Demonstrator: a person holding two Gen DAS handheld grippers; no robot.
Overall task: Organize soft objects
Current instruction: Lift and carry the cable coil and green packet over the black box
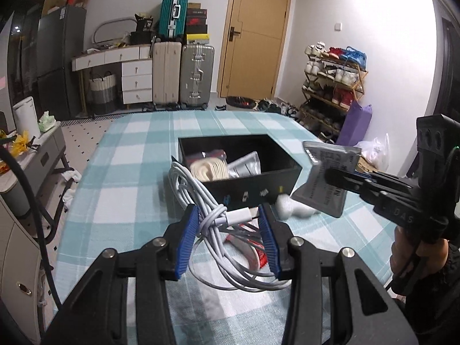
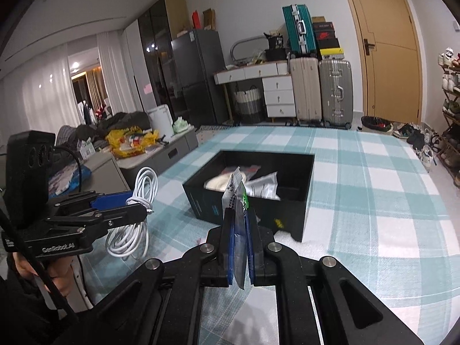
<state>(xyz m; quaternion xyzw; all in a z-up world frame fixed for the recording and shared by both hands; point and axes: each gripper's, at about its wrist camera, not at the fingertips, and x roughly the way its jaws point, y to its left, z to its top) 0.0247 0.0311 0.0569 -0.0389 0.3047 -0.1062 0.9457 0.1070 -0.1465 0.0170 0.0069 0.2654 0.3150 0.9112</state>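
The left gripper (image 1: 228, 221) has its blue pads (image 1: 188, 238) closed partway around a bundled white charging cable (image 1: 201, 198), lifted clear of the checked tablecloth (image 1: 120, 155). The right gripper (image 2: 240, 224) is clamped tight on a flat grey sachet (image 2: 237, 198), held edge-up. The black box (image 2: 293, 158) sits at twelve o'clock from both, already holding a cream roll (image 1: 208, 169) and a silver pouch (image 1: 245, 164).

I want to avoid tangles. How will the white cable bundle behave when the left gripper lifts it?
The white cable will probably hang floppy: its loops already droop loosely around the left gripper. A loop may catch the black box close behind it. It looks light.
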